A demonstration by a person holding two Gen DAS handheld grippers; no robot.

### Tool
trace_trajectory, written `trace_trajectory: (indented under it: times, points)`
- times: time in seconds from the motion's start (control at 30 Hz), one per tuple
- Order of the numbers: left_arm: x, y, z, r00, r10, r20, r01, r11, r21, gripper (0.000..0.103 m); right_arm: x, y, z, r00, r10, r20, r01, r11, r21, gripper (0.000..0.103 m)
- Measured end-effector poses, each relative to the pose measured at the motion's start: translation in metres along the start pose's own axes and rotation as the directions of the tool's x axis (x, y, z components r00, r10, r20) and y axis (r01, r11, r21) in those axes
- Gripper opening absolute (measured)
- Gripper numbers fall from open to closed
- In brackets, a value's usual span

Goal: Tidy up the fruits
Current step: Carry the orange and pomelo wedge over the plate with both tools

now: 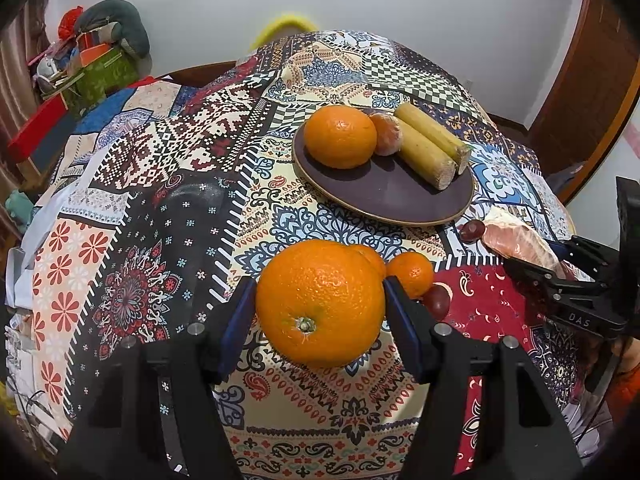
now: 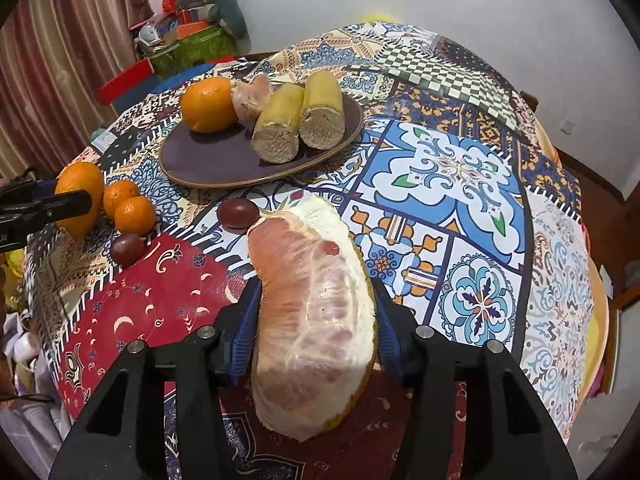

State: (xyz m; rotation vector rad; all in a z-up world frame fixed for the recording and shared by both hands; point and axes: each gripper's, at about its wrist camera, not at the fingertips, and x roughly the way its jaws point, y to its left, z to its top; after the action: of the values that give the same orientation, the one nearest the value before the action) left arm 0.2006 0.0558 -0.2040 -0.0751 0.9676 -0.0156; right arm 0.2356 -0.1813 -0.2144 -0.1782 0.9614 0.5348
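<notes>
A round table under a patchwork cloth [image 2: 460, 168] of many patterns fills a white-walled room, with a heap of boxes and bags [image 1: 92, 60] against a curtain in the far corner. Near the table's middle sits a dark plate [image 1: 384, 196] carrying one orange [image 1: 340, 136], a peeled mandarin [image 1: 387, 134] touching it, and two cut lengths of yellow-skinned cane [image 2: 300, 120] lying side by side.

My left gripper [image 1: 320, 312] is clamped on a large orange [image 1: 320, 304], blue pads pressing both its flanks, stem end facing the camera. Just behind it on the cloth lie two small mandarins [image 2: 130, 206] touching each other, and beside them a dark red grape-like fruit [image 2: 127, 249]. A second such fruit [image 2: 238, 211] rests nearer the plate.

My right gripper [image 2: 316, 308] straddles a big peeled pomelo wedge [image 2: 316, 312], pink flesh up, white pith along its right edge. Its jaws sit against the wedge on either side, and I cannot tell whether they truly press it. The wedge's far tip lies close to the second red fruit.
</notes>
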Motion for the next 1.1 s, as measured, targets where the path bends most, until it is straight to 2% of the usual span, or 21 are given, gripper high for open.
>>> trace_trajectory:
  times: [0.27, 0.57, 0.77, 1.1]
  points:
    - [-0.011, -0.002, 0.009, 0.999, 0.001, 0.038, -0.001, 1.000, 0.007, 0.063, -0.012, -0.007, 0.001, 1.000, 0.009, 0.018, -0.010, 0.999, 0.034, 0.047]
    - [-0.019, -0.013, 0.030, 0.996, -0.015, 0.089, 0.012, 0.999, 0.037, 0.063, -0.037, -0.013, 0.016, 0.995, -0.002, 0.098, -0.005, 0.998, 0.064, 0.047]
    - [-0.014, -0.024, 0.045, 0.994, -0.036, 0.108, 0.030, 0.998, 0.052, 0.063, -0.047, -0.012, 0.034, 0.988, 0.006, 0.157, -0.016, 0.998, 0.063, 0.047]
    - [0.006, -0.033, 0.069, 0.992, -0.059, 0.112, 0.053, 0.997, 0.058, 0.063, -0.042, -0.010, 0.062, 0.979, 0.034, 0.200, -0.045, 0.998, 0.051, 0.047]
